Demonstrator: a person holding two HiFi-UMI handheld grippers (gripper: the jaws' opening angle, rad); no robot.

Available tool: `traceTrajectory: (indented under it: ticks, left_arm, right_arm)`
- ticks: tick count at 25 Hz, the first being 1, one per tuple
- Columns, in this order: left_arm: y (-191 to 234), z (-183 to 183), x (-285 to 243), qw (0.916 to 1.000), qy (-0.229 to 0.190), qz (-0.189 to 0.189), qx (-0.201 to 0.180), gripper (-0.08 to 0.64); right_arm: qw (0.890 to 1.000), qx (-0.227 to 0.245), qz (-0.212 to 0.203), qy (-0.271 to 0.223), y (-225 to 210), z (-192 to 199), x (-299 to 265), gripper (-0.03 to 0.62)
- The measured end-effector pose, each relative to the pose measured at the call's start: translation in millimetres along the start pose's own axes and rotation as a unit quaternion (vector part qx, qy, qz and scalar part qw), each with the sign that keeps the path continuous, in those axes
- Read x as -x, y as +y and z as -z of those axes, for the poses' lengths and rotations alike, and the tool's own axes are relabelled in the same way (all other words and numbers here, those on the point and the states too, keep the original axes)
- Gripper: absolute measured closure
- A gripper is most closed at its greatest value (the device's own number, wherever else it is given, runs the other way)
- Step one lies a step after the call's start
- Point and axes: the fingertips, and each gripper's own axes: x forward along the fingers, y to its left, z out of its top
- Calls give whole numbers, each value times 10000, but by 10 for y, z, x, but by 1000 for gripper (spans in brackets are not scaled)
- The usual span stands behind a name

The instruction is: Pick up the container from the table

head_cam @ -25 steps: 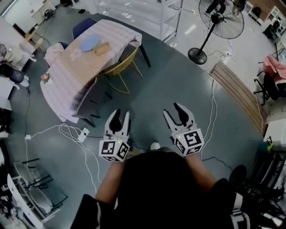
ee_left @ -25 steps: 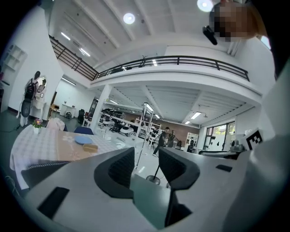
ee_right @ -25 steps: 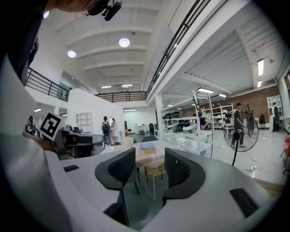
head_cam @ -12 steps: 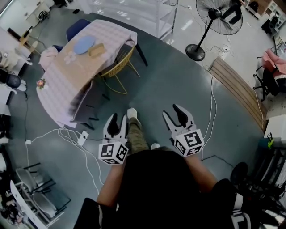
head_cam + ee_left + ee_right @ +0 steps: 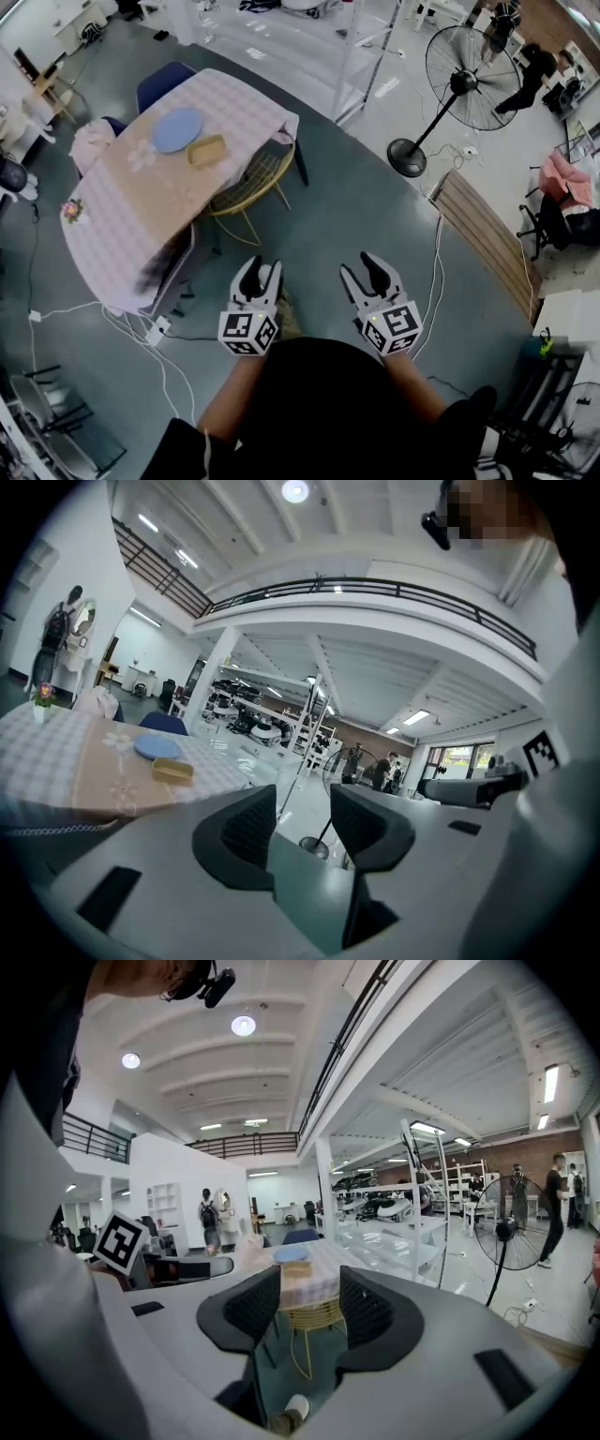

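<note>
1. Left tool: jaws wide apart, nothing between the pads, only floor and the distant room in the gap.
2. Right tool: jaws likewise apart and empty, with the far bench and a wire chair framed in the gap, neither touched.
3. Container: shallow tan box resting on the cloth-covered bench top, just beside a blue plate, towards the far end.
4. Both tools held side by side in front of the body, over bare floor, well apart from the bench. Wire chair tucked at the bench edge, between the tools and the container.
5. Progress, as a judgement: approach stage only. No reach over the bench, no contact, no grasp; container not yet lifted.
6. Left to do, as a judgement: closing the distance to the bench, passing or leaning over the chair, setting open jaws around the container, closing on it, lifting it clear of the bench top.
7. Choice of tool for the pick not readable here, though the right tool's view is centred more nearly on the container.
</note>
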Motion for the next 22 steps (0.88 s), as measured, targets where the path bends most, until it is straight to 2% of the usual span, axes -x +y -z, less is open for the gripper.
traceTrajectory:
  ticks: [2,6,12,16,22]
  left_arm:
    - [288,-126,-264,10000,91,14,-2,399]
    - [870,-536,-869,9997,251,42,45,399]
    - [1519,-1113,-1430,9997,248,-5,-22,399]
    - [1946,-1184,-1681,9991,368,-216,-34,399]
    - [2559,-1089,-2057,9932,776,-860,-145,394]
  right_arm:
    - [10000,6,-5,57,-33,-125,-423,423]
    - [9996,219,154,-73,-153,-633,-1245,423]
    - [9995,285,58,-81,-299,-1158,-2264,423]
    - [9996,254,-54,-129,-311,-1336,-2655,423]
    - [9989,189,-394,195,-367,-1288,-3172,423]
